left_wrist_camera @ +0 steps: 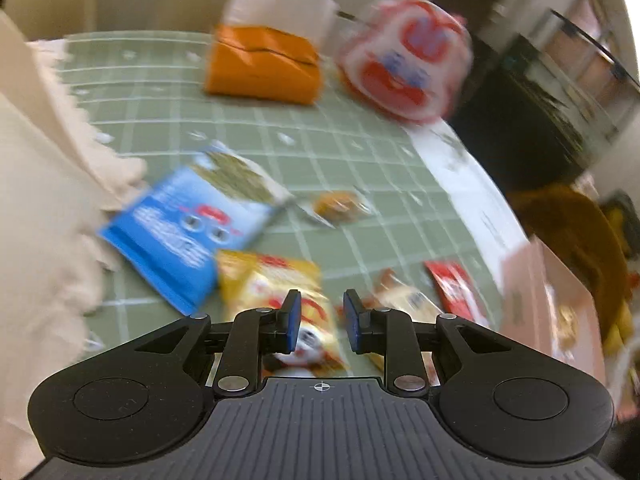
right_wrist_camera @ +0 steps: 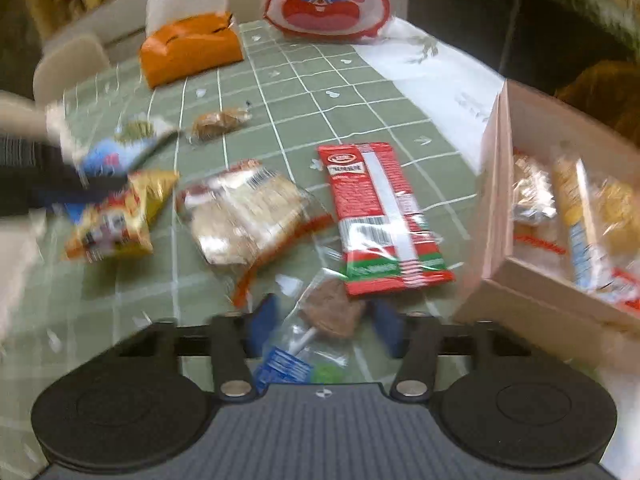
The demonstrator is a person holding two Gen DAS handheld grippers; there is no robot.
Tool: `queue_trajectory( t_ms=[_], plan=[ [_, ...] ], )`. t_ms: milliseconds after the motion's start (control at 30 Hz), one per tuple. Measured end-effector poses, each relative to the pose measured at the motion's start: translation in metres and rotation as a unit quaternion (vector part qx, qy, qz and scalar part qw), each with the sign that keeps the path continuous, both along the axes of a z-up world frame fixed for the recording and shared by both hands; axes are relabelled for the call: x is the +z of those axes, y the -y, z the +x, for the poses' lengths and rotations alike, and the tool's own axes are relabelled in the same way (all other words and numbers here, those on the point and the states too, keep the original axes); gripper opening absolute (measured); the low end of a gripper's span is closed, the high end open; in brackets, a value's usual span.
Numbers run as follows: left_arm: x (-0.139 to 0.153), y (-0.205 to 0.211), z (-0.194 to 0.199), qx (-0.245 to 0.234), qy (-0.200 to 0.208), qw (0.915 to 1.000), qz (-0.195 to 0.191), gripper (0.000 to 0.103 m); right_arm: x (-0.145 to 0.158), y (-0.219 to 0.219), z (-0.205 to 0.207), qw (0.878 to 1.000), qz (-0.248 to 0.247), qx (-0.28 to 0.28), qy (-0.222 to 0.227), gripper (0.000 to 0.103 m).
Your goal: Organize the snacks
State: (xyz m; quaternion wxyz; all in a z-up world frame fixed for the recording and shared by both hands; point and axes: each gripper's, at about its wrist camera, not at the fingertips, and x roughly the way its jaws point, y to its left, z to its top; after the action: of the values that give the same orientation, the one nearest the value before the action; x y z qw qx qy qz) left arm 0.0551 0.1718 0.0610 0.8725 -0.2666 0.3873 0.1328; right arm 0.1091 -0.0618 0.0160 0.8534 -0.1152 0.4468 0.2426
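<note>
- The left tool [left_wrist_camera: 322,324] hung over a yellow snack bag [left_wrist_camera: 280,292], its blue pads narrowly apart with nothing pressed between them.
- The right tool [right_wrist_camera: 324,326] was closed on a clear wrapper holding a brown cookie [right_wrist_camera: 330,312], its blue pads against either side of the wrapper.
- The cookie's wrapper was see-through, with a blue label at its near end.
- Just beyond the cookie lay a red packet [right_wrist_camera: 380,220], flat on the green checked surface [right_wrist_camera: 304,92], with a pale strip down its middle.
- Left of the red packet lay a clear pack of pale biscuits [right_wrist_camera: 244,216].
- Right of the red packet stood a cardboard box [right_wrist_camera: 496,184] with several wrapped snacks already inside.
- Far beyond the red packet sat an orange box [right_wrist_camera: 192,48] and a white-and-red bag with a cartoon face [right_wrist_camera: 326,0].
- A blue bag [left_wrist_camera: 180,232] lay beside the yellow one.
</note>
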Motion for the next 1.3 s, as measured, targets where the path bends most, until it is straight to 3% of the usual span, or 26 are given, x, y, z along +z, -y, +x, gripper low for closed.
queue_trajectory(
  t_ms=[167,400,567,633,700,800,900,967,1033,1100,1200,1300],
  plan=[
    [-0.014,-0.01,0.007,0.027,-0.027,0.9992,0.007,0.027,0.001,0.027,-0.013,1.0,-0.002,0.008,-0.009,0.036],
    [-0.016,-0.016,0.007,0.063,-0.019,0.9965,0.052,0.028,0.001,0.068,-0.02,1.0,0.004,-0.021,-0.016,0.036],
    [-0.022,-0.019,0.008,0.047,-0.035,0.9979,0.028,0.031,0.004,0.076,-0.017,0.999,0.016,-0.019,-0.021,0.037],
    [-0.021,-0.011,0.01,0.021,-0.035,0.9987,0.029,0.035,0.008,0.071,-0.014,0.999,0.027,-0.01,-0.023,0.04],
    [-0.019,-0.002,0.011,-0.008,-0.032,0.9993,0.017,0.036,0.019,0.061,-0.01,0.999,0.041,0.011,-0.01,0.061],
    [-0.015,0.006,0.011,-0.028,-0.025,0.9992,0.01,0.036,0.037,0.038,-0.007,0.996,0.058,0.064,0.026,0.074],
    [-0.01,0.005,0.01,-0.029,-0.012,0.9995,0.001,0.036,0.047,0.004,0.002,0.99,0.046,0.116,0.064,0.076],
    [-0.006,0.001,0.01,-0.022,-0.002,0.9997,-0.007,0.036,0.048,-0.018,0.016,0.99,0.036,0.117,0.073,0.076],
    [-0.004,-0.006,0.007,-0.016,0.008,0.9997,-0.019,0.036,0.049,-0.042,0.043,0.994,0.04,0.092,0.048,0.076],
    [-0.003,-0.013,0.001,-0.003,0.016,0.9997,-0.018,0.036,0.049,-0.061,0.073,0.996,0.072,0.05,-0.007,0.076],
    [-0.001,-0.028,-0.003,0.023,0.017,0.9996,-0.008,0.036,0.041,-0.095,0.118,0.987,0.125,-0.014,-0.097,0.076],
    [-0.001,-0.047,-0.001,0.044,0.008,0.999,-0.005,0.036,0.022,-0.139,0.142,0.985,0.107,-0.055,-0.123,0.076]
  ],
)
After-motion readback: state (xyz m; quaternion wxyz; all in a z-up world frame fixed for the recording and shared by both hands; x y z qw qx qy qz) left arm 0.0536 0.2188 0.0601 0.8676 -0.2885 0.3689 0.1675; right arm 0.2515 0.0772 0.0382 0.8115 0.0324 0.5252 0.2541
